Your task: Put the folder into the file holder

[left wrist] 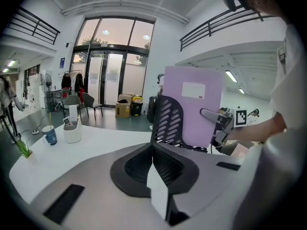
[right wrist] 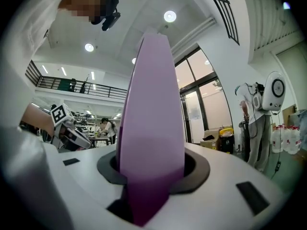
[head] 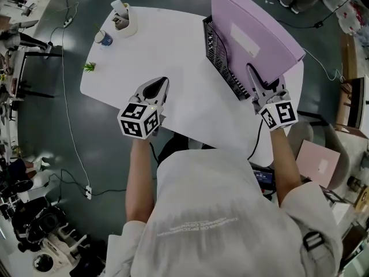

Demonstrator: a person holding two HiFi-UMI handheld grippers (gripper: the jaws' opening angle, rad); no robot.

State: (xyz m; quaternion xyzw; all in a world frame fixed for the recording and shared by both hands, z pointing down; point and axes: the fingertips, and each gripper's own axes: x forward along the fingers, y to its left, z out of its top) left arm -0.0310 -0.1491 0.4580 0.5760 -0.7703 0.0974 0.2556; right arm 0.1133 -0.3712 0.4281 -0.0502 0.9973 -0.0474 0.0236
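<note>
A lilac folder (head: 248,33) stands upright at the table's right side, just behind the black mesh wall of the file holder (head: 222,62); its lower edge is hidden by the mesh. My right gripper (head: 256,77) is shut on the folder's near edge, and in the right gripper view the folder (right wrist: 151,119) fills the gap between the jaws. My left gripper (head: 155,88) hovers shut and empty over the table's front middle, pointed at the file holder (left wrist: 168,121) and the folder (left wrist: 192,104).
On the white table (head: 173,51), a white desk caddy (head: 124,19), a blue mug (head: 105,38) and a small green plant (head: 89,67) sit at the far left. A chair with another pink folder (head: 320,163) stands to the right. Cables run over the floor.
</note>
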